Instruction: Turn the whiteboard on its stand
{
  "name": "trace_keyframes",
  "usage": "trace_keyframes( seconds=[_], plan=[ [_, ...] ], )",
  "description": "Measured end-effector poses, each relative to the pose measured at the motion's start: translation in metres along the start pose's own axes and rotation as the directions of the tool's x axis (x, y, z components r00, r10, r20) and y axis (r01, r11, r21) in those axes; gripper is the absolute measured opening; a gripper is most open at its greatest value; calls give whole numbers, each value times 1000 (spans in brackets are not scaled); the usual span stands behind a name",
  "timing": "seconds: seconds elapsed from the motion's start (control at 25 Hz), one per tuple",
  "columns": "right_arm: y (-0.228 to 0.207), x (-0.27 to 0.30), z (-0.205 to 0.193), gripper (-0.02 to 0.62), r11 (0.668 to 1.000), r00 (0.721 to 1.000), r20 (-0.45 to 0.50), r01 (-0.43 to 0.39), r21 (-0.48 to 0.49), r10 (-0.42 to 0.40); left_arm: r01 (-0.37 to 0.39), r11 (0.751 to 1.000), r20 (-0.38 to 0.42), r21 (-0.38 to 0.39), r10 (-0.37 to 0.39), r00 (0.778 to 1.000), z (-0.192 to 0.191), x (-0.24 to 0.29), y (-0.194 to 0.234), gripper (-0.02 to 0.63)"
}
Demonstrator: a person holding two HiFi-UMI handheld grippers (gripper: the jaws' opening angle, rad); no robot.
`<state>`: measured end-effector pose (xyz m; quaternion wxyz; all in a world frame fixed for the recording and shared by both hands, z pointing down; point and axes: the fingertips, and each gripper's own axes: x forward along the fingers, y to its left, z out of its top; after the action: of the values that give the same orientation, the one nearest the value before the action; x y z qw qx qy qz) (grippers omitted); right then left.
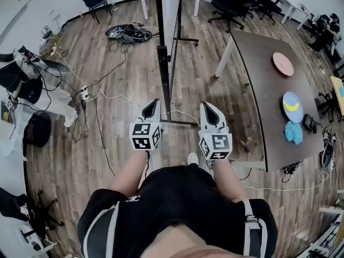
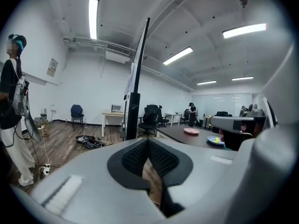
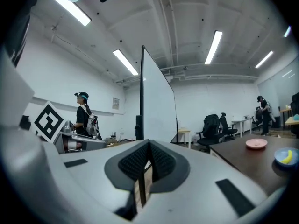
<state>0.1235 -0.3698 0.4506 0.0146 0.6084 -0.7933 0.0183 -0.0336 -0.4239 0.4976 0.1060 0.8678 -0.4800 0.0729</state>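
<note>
Fingers on the left gripper [image 2: 148, 143] are pressed together with nothing between them. Those of the right gripper [image 3: 148, 144] look closed and empty too, though a thin slit shows below the tips, so I hedge slightly there. The whiteboard [image 3: 159, 107] stands edge-on to the person on the wood floor [image 1: 107, 144], on its wheeled stand [image 1: 180, 123], near but untouched. The grippers are held level, one on each side of the board's near edge. That probably sets up a push on the frame, since closed fingers suit nudging more than clamping. The dark surface [image 1: 263, 101] at right is well apart, leaving room to swing.
</note>
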Motion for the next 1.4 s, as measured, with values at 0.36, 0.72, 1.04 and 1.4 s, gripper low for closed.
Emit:
trace_keyframes(
  seconds=[0.36, 0.72, 1.04, 1.4],
  plan=[
    [-38, 39, 0, 6, 997, 997, 12, -78, 15, 78, -115, 992, 7, 48, 115, 993, 20, 62, 19, 9],
    [-65, 61, -5, 6, 992, 992, 5, -127, 19, 127, -142, 990, 28, -5, 142, 989, 30, 114, 41, 219],
    [-89, 74, -14, 6, 988, 988, -24, -151, 36, 152, -182, 983, -26, 23, 183, 983, 30, 153, 61, 221],
    [-128, 79, -22, 6, 988, 986, -56, -154, 21, 155, -283, 958, -79, 32, 285, 955, 17, 186, 75, 218]
  ],
)
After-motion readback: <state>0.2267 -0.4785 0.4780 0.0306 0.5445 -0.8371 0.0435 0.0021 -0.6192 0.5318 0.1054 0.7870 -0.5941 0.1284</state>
